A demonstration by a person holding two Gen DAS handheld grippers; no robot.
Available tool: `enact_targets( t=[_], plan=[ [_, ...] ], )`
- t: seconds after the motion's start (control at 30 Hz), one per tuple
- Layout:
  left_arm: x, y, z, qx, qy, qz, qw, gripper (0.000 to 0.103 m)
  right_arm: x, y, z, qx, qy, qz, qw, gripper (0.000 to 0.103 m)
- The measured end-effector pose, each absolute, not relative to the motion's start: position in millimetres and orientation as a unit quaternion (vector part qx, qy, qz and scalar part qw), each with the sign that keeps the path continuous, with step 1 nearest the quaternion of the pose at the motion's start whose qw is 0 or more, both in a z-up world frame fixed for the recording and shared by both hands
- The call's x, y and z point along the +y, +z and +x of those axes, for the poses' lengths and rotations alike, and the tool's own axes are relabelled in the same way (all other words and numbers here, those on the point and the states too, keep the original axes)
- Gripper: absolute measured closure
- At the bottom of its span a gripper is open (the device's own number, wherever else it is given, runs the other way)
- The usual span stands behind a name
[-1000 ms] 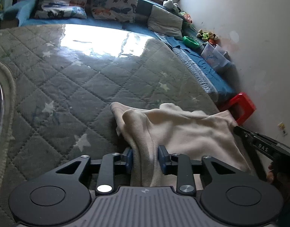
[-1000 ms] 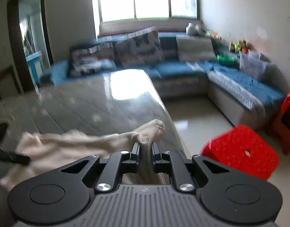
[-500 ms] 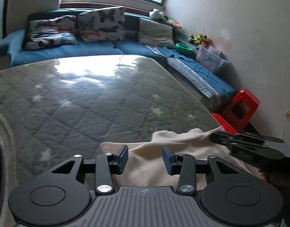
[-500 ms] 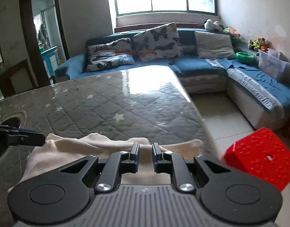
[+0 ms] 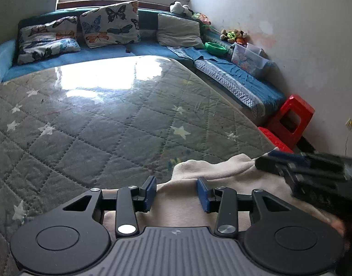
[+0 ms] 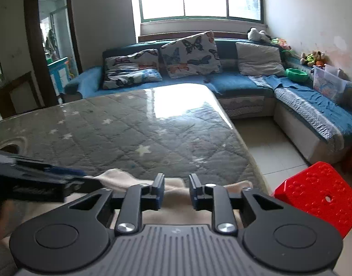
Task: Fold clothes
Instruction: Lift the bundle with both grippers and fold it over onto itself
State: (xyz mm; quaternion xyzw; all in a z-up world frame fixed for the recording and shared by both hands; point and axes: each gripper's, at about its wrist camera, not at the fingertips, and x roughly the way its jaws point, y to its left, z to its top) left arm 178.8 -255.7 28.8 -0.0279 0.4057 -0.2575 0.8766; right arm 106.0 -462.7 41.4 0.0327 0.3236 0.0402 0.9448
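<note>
Left wrist view: the left hand-held gripper [image 5: 176,190] gapes wide, empty, above the cream garment [image 5: 224,172] lying flat beneath it; the right hand-held gripper [image 6: 175,189] is likewise parted, seemingly after laying down a fold.

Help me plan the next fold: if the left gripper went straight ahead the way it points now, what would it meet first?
Probably the cream fleece garment: its bunched edge lies just ahead of the open left gripper, with the grey star-quilted table cover beyond. Depth is hard to judge.
</note>
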Motion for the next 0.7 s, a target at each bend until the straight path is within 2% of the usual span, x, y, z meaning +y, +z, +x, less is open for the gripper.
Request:
enact_targets(
  t=[0.17, 0.33, 0.7],
  plan=[
    [-247.0, 40.1, 162.8, 0.395, -0.258, -0.028, 0.881, 0.062, -441.7, 42.6, 83.3, 0.328, 0.072, -0.004, 0.942, 0.075],
    [-235.3, 57.2, 133.4, 0.377, -0.276, -0.024, 0.884, 0.061, -423.7, 43.5, 50.0, 0.326, 0.085, -0.048, 0.940, 0.066],
    [-218.9, 44.2, 62.3, 0.365, -0.286, 0.015, 0.886, 0.060, -414.5, 34.0, -14.5, 0.330, 0.070, -0.068, 0.939, 0.064]
  ],
)
